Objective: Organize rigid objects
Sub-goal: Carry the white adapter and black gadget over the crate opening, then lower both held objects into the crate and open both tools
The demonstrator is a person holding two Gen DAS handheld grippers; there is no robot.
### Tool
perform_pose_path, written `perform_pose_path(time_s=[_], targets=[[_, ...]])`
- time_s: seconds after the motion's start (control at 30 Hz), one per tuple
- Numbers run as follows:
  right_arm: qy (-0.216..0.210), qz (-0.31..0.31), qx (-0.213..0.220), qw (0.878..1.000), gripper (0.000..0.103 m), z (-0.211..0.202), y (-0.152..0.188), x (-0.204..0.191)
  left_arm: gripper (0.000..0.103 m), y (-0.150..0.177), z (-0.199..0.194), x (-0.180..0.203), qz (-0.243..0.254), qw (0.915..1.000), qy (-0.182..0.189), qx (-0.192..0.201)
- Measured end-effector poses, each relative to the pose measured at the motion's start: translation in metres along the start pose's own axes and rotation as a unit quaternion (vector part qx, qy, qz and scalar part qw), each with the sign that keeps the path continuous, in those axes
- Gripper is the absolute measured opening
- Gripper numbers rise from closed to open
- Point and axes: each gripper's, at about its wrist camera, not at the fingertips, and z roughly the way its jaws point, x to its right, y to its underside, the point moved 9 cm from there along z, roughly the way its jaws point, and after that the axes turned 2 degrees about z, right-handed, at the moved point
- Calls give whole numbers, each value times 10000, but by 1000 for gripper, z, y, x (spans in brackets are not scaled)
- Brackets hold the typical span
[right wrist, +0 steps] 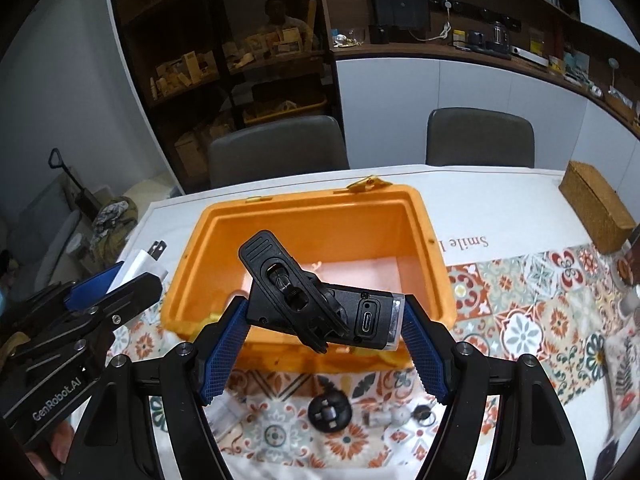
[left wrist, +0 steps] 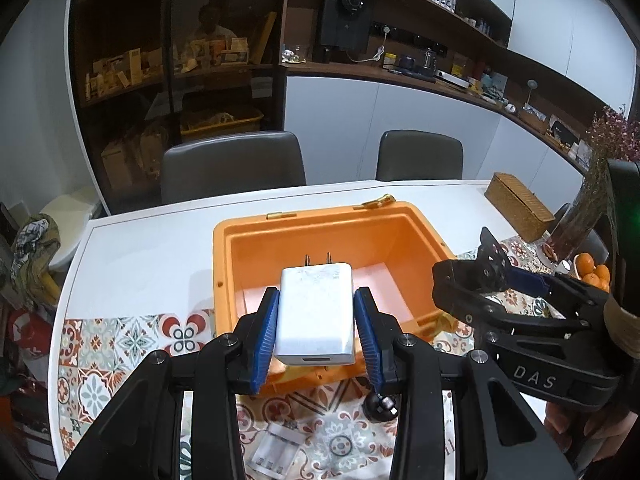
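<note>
Near: small black round part (right wrist: 330, 411) and white battery charger (left wrist: 276, 446) lie on patterned cloth (left wrist: 120, 344). Left tool (left wrist: 315, 316) clamps white plug adapter (left wrist: 316, 314), prongs pointing far, above near rim of orange bin (left wrist: 224, 248). Right tool (right wrist: 326, 322) clamps black clip device (right wrist: 320, 304) above same rim. Bin sits open on table (left wrist: 160, 224). Far right: woven box (right wrist: 596, 212).

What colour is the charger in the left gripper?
White, with dark metal prongs. The charger shows best in the left wrist view, held in the left gripper.
</note>
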Motion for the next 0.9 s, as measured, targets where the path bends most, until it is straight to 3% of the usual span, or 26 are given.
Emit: perform_pose_path(time_s=[0.47, 0.9], targets=[[145, -88, -597, 9981, 75, 41, -28, 6, 38, -18, 47, -13, -99, 9985, -112, -528], [465, -373, -1196, 9910, 75, 82, -21, 11, 38, 3, 97, -13, -87, 9916, -107, -1285]])
